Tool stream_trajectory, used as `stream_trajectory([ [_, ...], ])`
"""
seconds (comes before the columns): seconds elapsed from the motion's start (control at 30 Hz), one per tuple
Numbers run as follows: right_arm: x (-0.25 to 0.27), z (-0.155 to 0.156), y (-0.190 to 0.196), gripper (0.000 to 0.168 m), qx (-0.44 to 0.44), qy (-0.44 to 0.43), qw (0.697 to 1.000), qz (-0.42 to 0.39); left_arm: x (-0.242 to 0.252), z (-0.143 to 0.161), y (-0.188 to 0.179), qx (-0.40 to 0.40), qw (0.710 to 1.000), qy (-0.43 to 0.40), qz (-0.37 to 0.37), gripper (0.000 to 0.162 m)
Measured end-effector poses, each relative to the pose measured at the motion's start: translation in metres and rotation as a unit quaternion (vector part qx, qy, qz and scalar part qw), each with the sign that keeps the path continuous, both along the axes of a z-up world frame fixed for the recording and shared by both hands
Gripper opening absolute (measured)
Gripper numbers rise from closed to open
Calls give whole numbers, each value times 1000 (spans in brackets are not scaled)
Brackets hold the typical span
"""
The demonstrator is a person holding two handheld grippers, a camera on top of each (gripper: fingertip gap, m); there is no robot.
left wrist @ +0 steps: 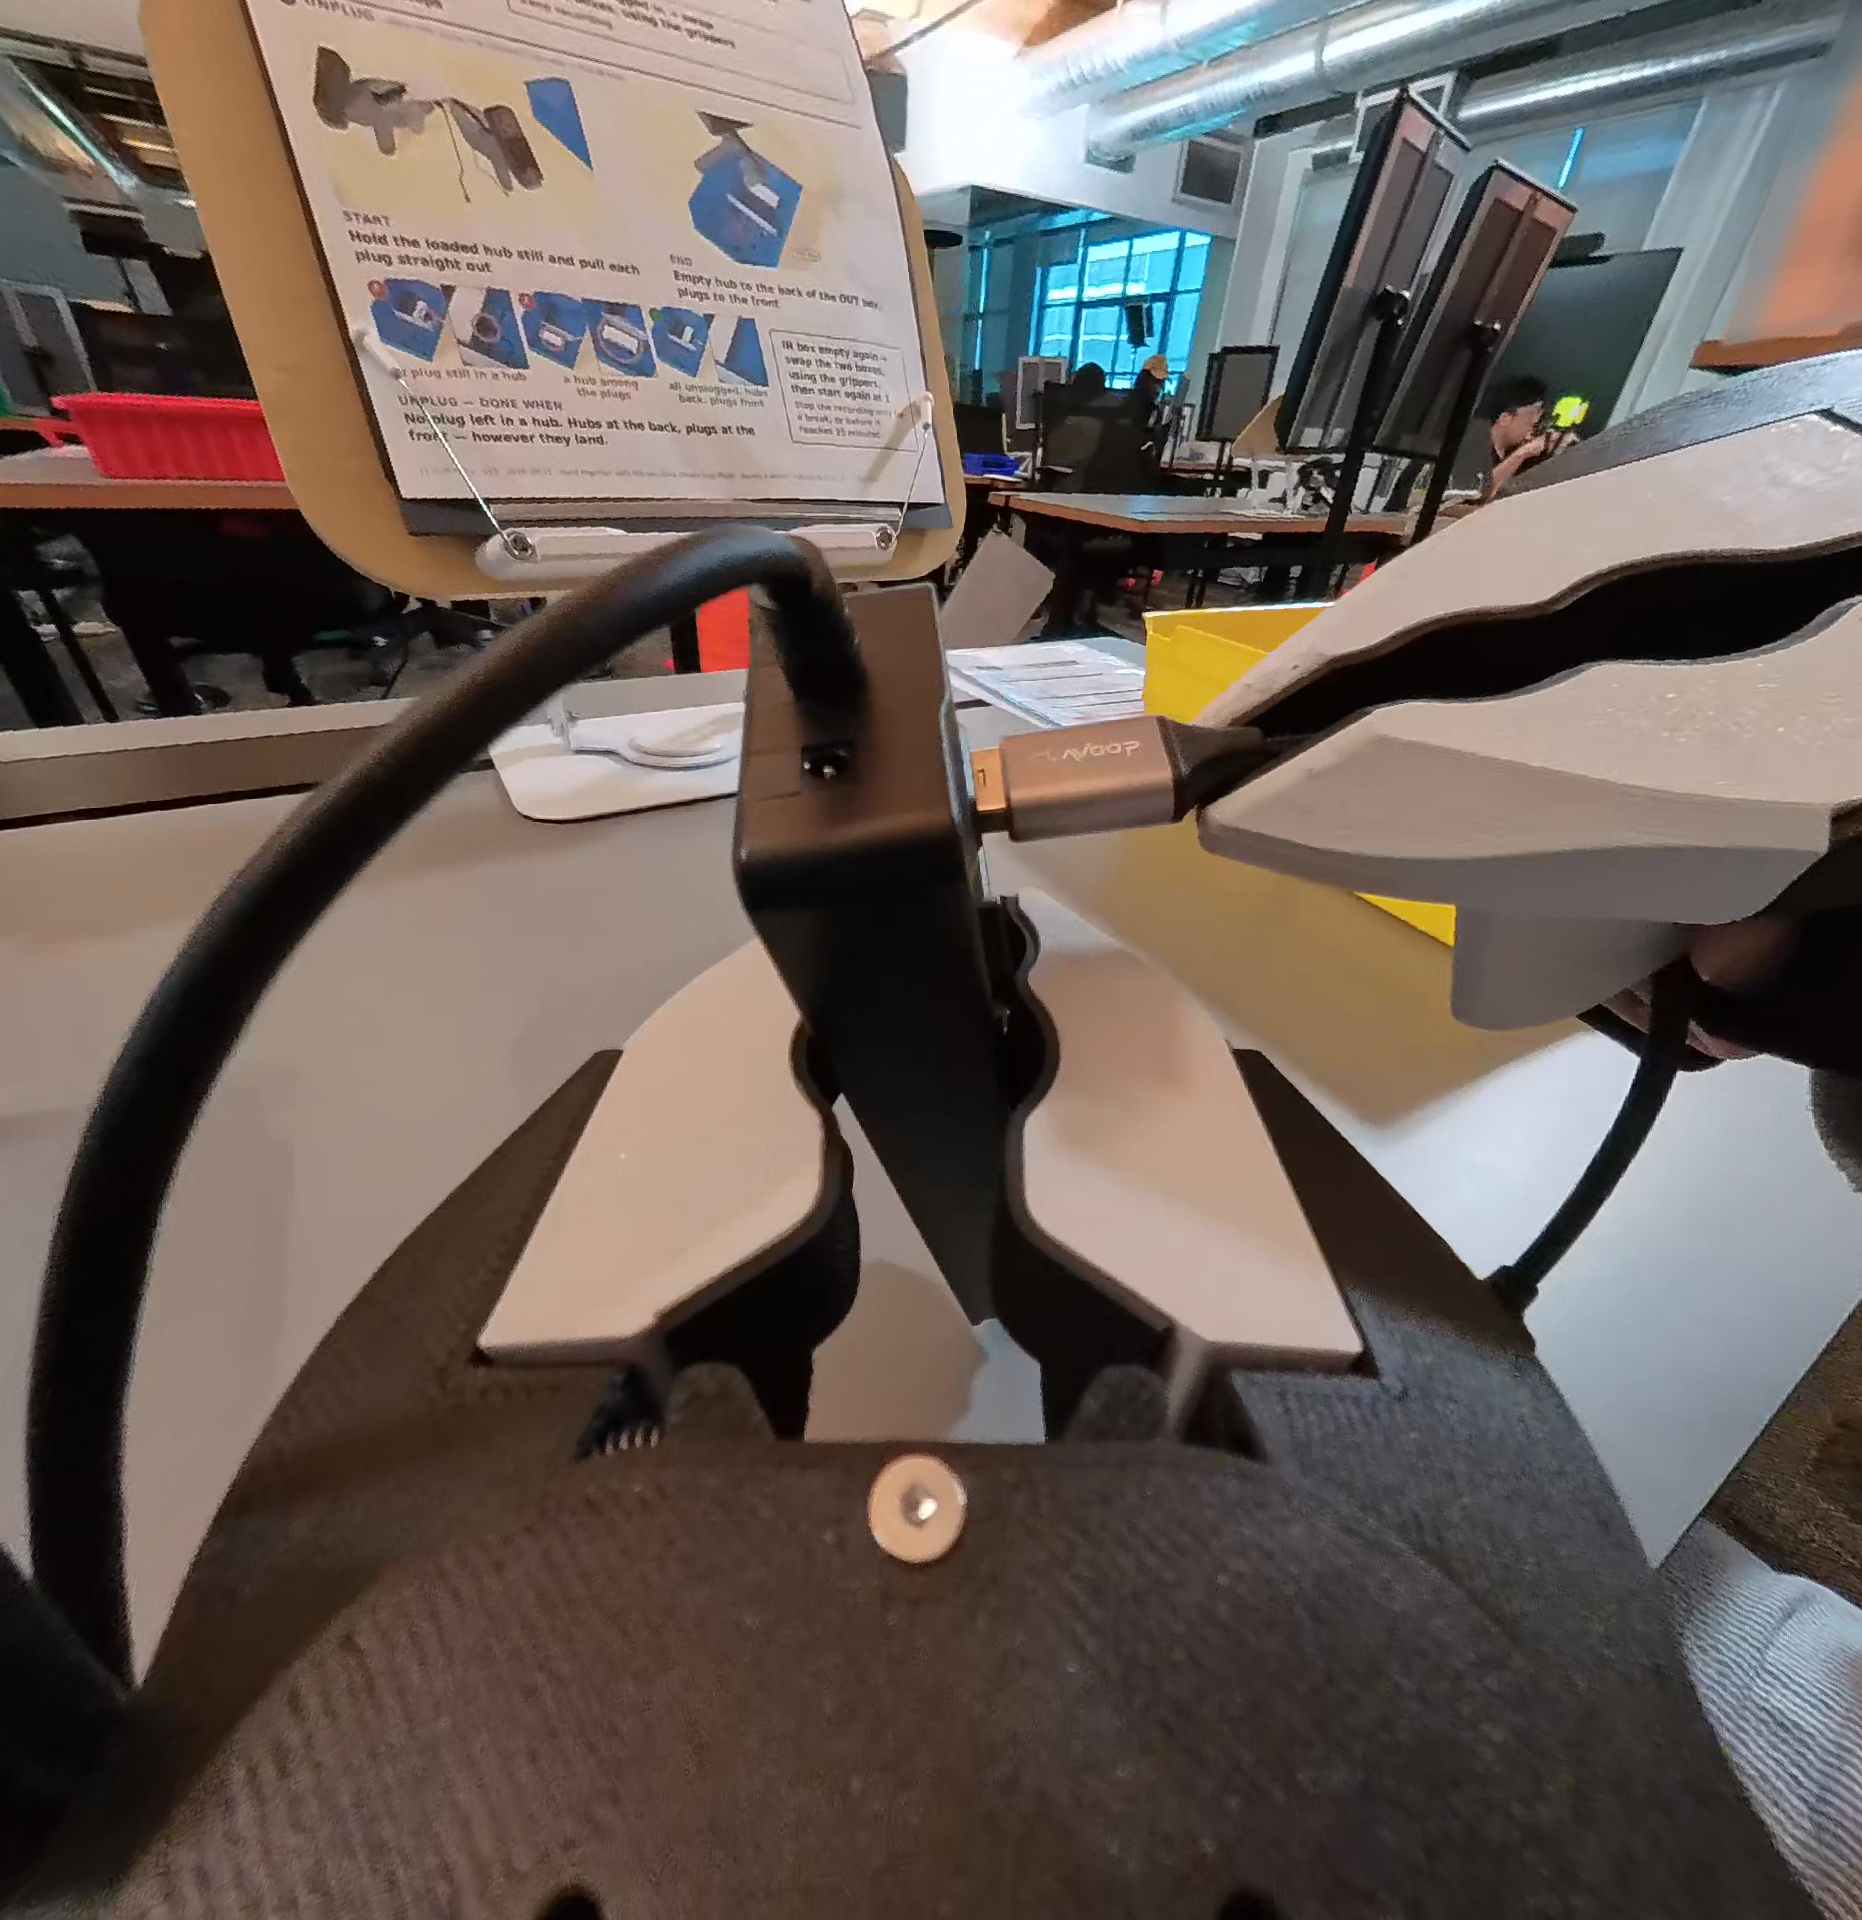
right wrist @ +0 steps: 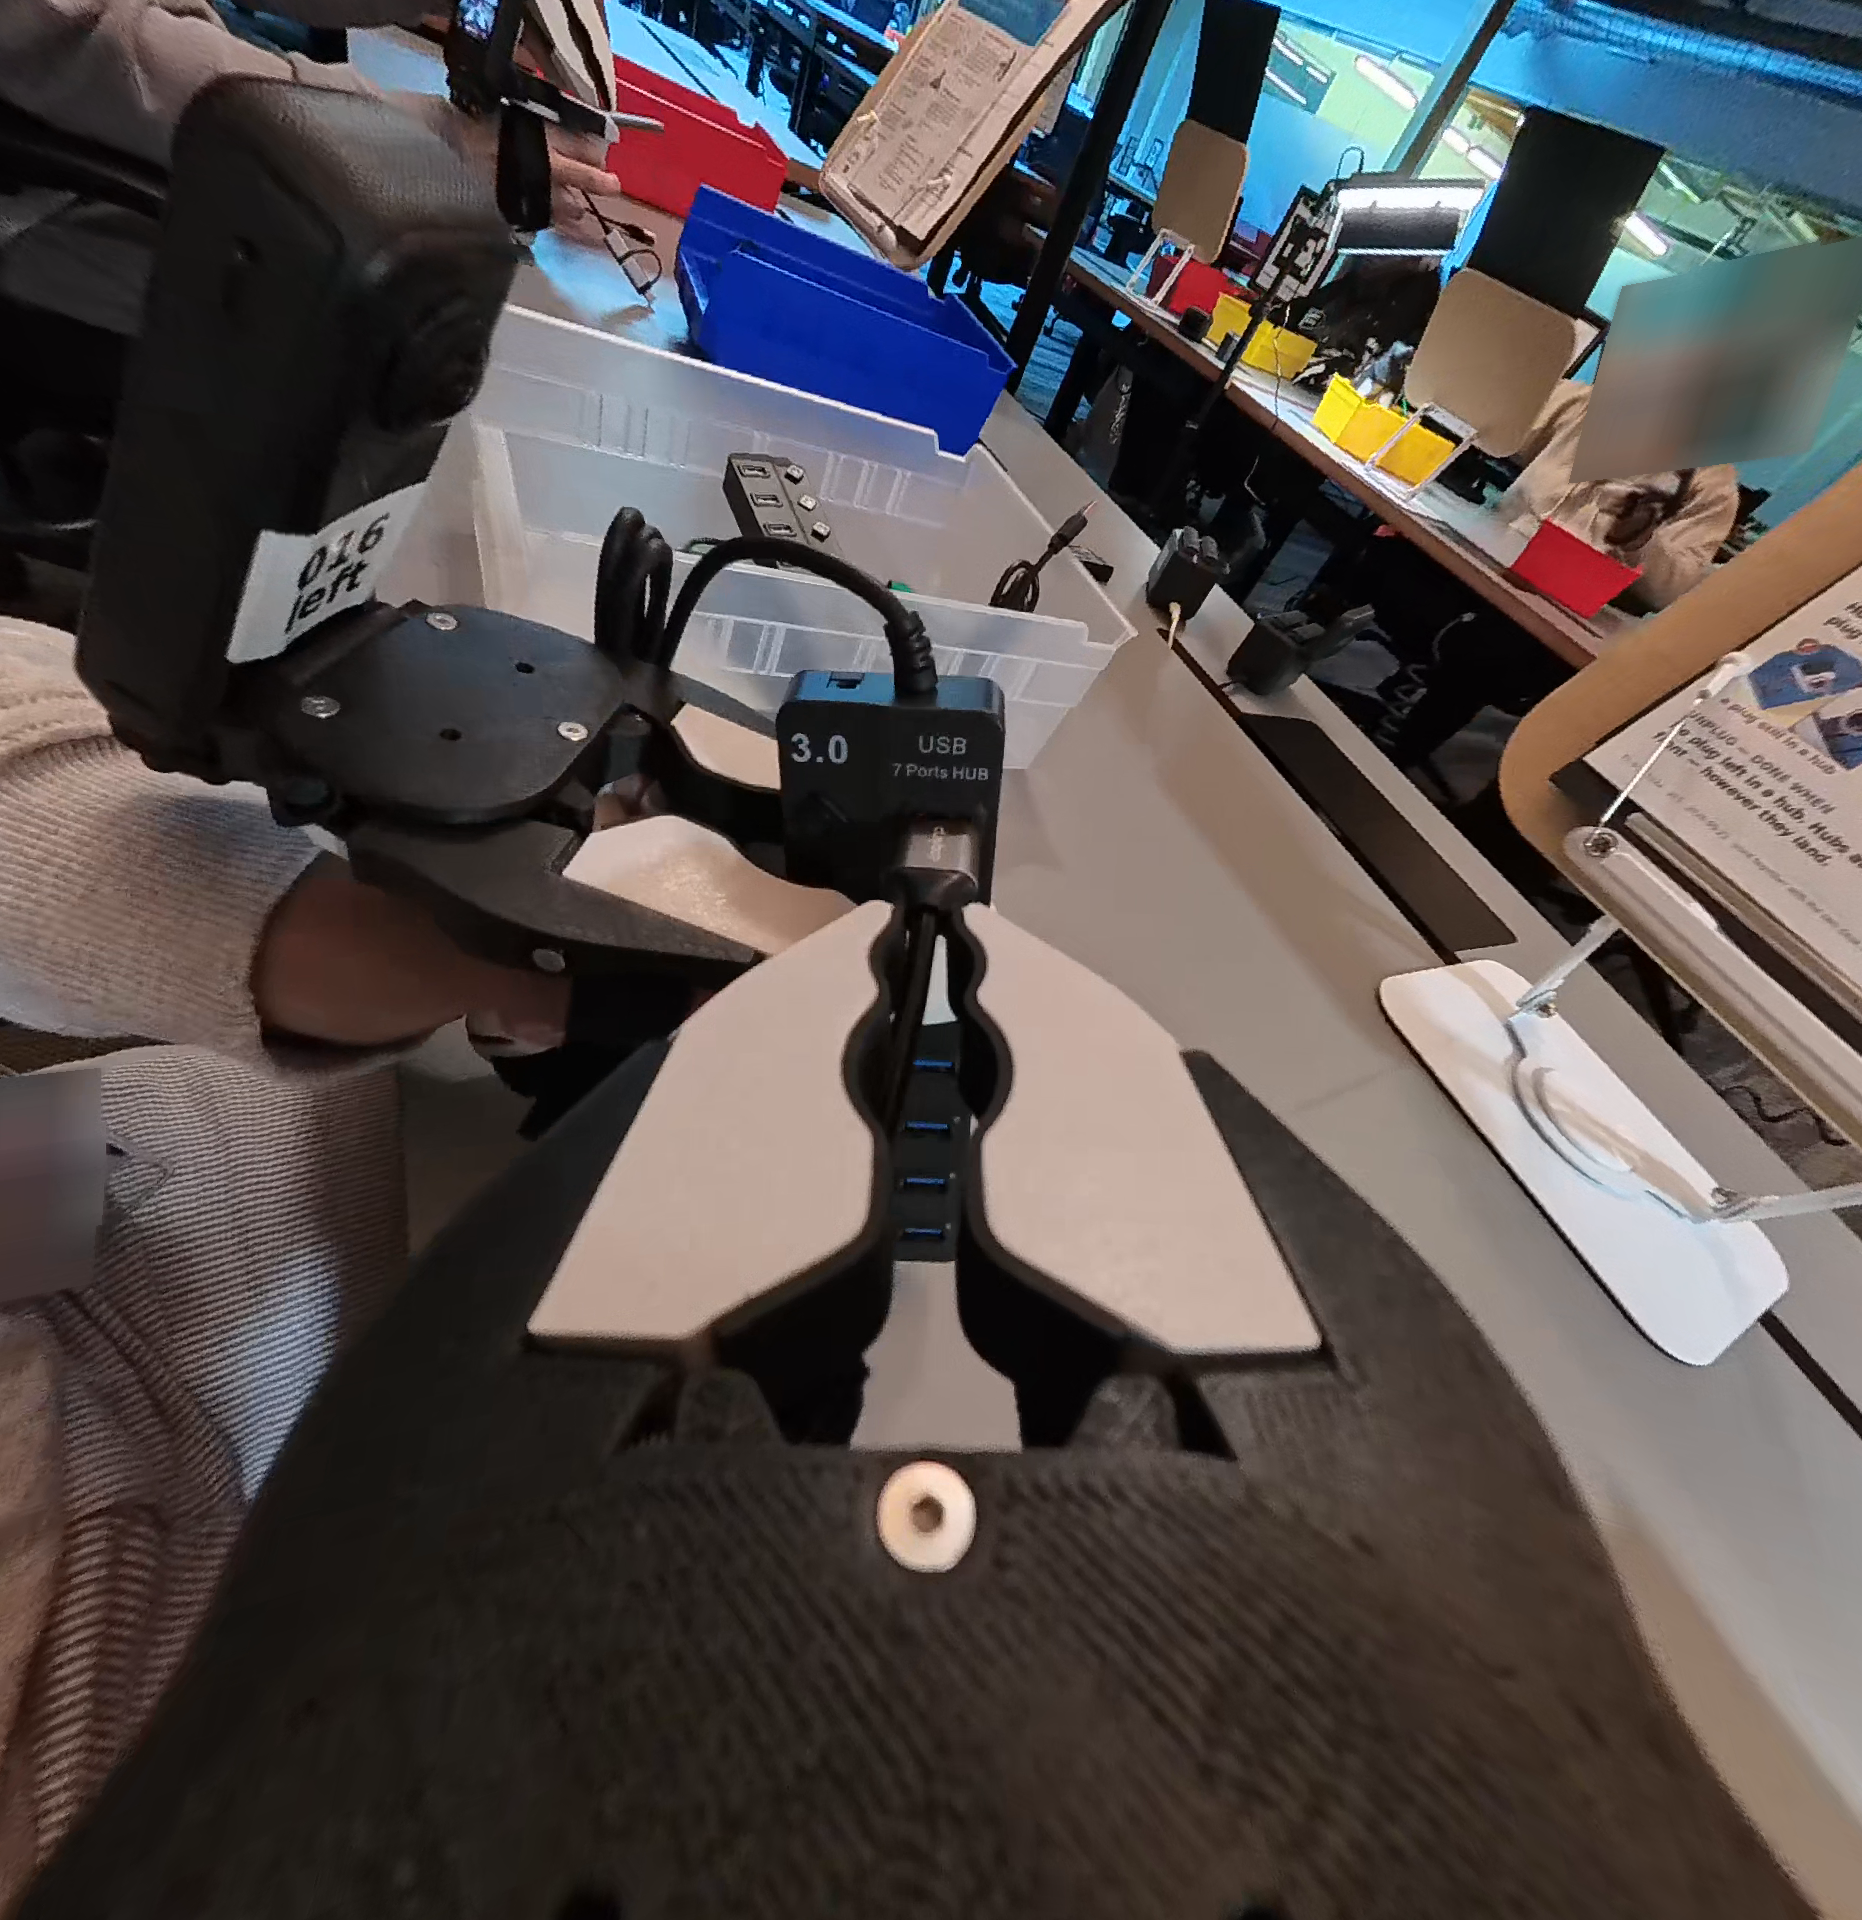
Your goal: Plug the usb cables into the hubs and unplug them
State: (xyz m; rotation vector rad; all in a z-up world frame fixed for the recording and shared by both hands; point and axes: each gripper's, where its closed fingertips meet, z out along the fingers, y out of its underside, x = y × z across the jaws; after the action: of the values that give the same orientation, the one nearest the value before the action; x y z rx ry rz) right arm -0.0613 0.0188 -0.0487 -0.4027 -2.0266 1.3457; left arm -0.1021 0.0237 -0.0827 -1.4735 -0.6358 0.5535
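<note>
Now pinching the black USB hub [left wrist: 865,914] edge-on with the left gripper [left wrist: 922,1049], jaws pressed against its two broad faces, hub held upright above the grey bench [left wrist: 335,987]. Gripping the cable just behind the silver plug [left wrist: 1083,774] with the right gripper [right wrist: 922,935], jaws squeezed together on the black cord. Plug's metal tip touching the hub's face, at or just inside the uppermost port; seating depth hard to tell. Showing four free blue ports [right wrist: 925,1153] lower on the hub, between the right fingers [right wrist: 1103,1132] in the right wrist view. Looping up and away to the left from the hub's top end, a thick black lead [left wrist: 314,883]. Sitting behind on the bench: a clear plastic bin [right wrist: 802,540] with another hub [right wrist: 776,504] and loose cables inside, a blue bin [right wrist: 833,312] beyond it, a yellow bin [left wrist: 1218,644] to the right in the left wrist view. Propped at the back on a white stand [right wrist: 1592,1164], an instruction sheet [left wrist: 615,270].
</note>
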Motion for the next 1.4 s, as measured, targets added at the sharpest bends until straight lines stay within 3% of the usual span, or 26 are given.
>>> stream_trajectory([
  [0.03, 0, 0, 0, 8, 0, -1, 1000, -1, 0, 0, 0, -2, 1000, -1, 0, 27],
  [0.53, -1, 1, 2, 8, -24, -18, 999, 13, 3, -3, 5, -32, 999, 30, -13, 33],
  [0.7, -4, 3, 8, 7, -67, -62, 996, 15, 12, -9, 18, -24, 997, 37, -61, 49],
  [1.03, -2, 20, 11, 7, -156, -101, 982, 18, 14, -17, 24, -33, 996, 23, -75, 46],
  [1.17, 1, 28, 9, 7, -208, -126, 969, 33, 13, -16, 23, 21, 995, -26, -90, 51],
  [1.4, 2, 33, 9, 7, -327, -215, 917, 72, 14, -18, 25, 56, 990, -69, -109, 61],
])
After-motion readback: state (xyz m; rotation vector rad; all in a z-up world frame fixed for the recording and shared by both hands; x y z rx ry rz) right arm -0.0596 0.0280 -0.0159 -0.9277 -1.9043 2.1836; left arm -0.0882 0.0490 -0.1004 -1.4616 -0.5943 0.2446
